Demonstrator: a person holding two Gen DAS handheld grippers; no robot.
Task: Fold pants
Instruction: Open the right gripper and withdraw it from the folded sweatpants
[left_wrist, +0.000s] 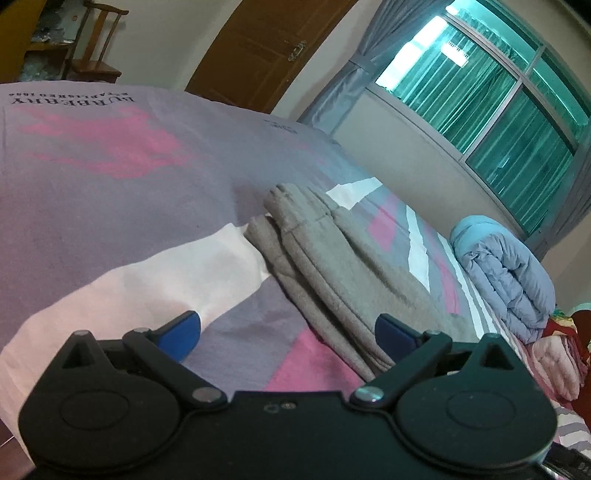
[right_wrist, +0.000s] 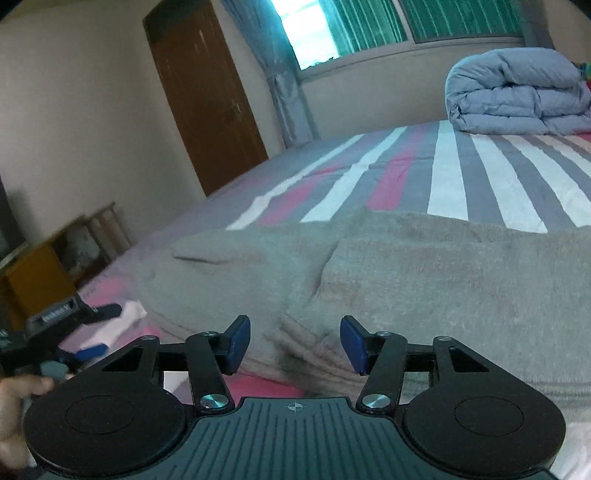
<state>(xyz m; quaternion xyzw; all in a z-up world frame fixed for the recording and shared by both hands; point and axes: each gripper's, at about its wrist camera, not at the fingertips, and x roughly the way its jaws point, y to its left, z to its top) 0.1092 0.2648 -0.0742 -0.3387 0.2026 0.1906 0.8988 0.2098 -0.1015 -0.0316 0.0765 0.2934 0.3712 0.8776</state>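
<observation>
The grey pants (left_wrist: 332, 266) lay on the striped bed (right_wrist: 447, 173), already doubled lengthwise so that several layered edges ran side by side in the left wrist view, with the cuffed or banded end farthest from that camera. Judging from this, the first fold was done and the cross folds that shorten the bundle were still to come, though how many layers were stacked could not be told. The left gripper (left_wrist: 286, 332) hovered low over the near end of the cloth with its fingers wide apart and empty, the right-hand blue pad just over the edge of the fabric and the other over bare sheet. The right gripper (right_wrist: 295, 345) faced a rumpled edge of the pants (right_wrist: 369, 280), fingers likewise apart and clamped on nothing; a pucker of cloth sat between them, seemingly ready to be pinched. In the right wrist view the left gripper (right_wrist: 88, 332) showed at the far left, beside the pants, held in the person's hand (right_wrist: 14, 398). A folded blue-grey quilt (right_wrist: 517, 92) lay near the window, well apart from the work, and a wooden chair (left_wrist: 96, 44) and brown door (right_wrist: 207, 96) stood beyond the bed. Nothing lay in the way of the next fold.
</observation>
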